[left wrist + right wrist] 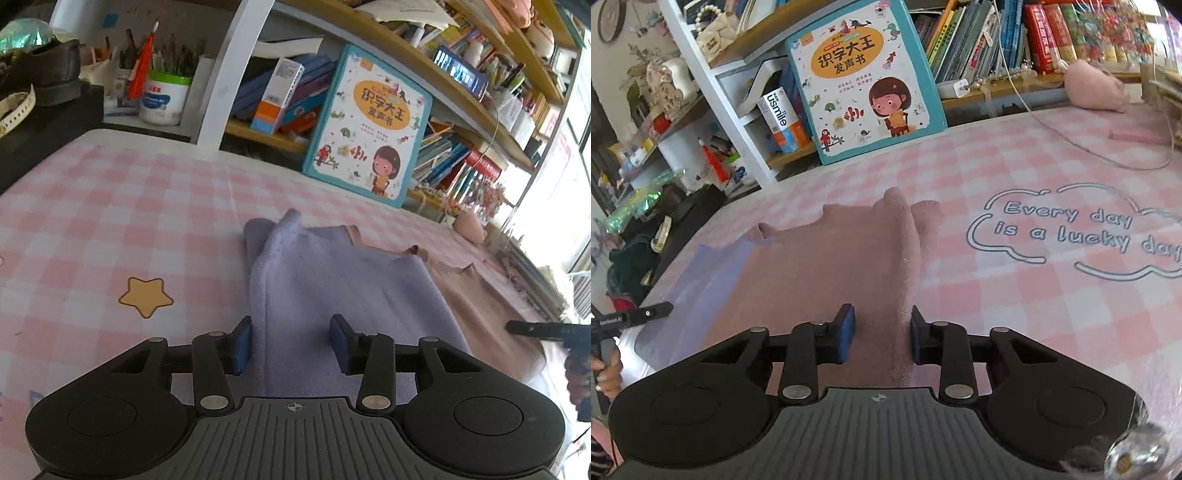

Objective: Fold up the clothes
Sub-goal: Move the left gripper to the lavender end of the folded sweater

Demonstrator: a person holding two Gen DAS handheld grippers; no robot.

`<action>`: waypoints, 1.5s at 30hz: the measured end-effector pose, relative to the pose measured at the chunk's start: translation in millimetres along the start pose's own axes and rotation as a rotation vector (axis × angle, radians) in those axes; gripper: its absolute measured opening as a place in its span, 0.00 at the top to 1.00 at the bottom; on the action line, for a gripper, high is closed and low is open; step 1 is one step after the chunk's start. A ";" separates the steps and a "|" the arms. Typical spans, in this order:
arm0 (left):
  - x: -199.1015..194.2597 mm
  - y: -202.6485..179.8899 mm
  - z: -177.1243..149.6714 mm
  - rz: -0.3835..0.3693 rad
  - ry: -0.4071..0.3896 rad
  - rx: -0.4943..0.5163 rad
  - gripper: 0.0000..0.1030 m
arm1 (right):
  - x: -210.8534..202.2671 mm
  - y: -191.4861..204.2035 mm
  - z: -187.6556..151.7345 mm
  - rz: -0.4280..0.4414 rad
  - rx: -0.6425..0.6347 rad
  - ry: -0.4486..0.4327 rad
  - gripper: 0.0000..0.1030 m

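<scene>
Nearest in each wrist view, a raised fold of the garment (332,295) is seen running between parted jaws. On the left gripper (291,341) the jaws stand partly open, the lilac fold's ridge lying just inside the left pad while the right pad is clear of it, so nothing is gripped. On the right gripper (879,338) the jaws are narrower, the pink fold (901,258) standing between the pads and close against the right one; whether that pad presses the cloth cannot be told, and no firm hold is shown. The garment, lilac on one half and pink on the other, is spread flat on the checked bench (110,206), its far edge pointing toward the picture book (369,125) that is propped at the back. A yellow star print (146,295) lies to the left of the garment, and a printed slogan (1071,232) to its right. The step in hand is judged to be taking or letting go of the two near edges for a fold. If a grasp is meant, both jaws must be closed on the ridges, then lifted together and carried toward the book.
</scene>
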State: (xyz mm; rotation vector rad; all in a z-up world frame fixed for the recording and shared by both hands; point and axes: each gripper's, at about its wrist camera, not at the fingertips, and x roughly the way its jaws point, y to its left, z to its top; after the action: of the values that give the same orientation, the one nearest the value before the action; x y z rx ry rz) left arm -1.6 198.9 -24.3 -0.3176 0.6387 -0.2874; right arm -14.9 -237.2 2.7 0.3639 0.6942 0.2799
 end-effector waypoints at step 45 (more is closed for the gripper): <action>-244.1 4.5 24.7 1.013 -0.160 0.748 0.44 | -24.0 115.2 -39.0 -0.045 -0.386 -0.186 0.47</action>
State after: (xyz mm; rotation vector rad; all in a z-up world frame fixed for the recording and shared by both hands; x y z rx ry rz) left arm -172.6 295.0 123.1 0.6978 0.4279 0.4749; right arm -73.4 -133.3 36.5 0.0052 0.4511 0.3257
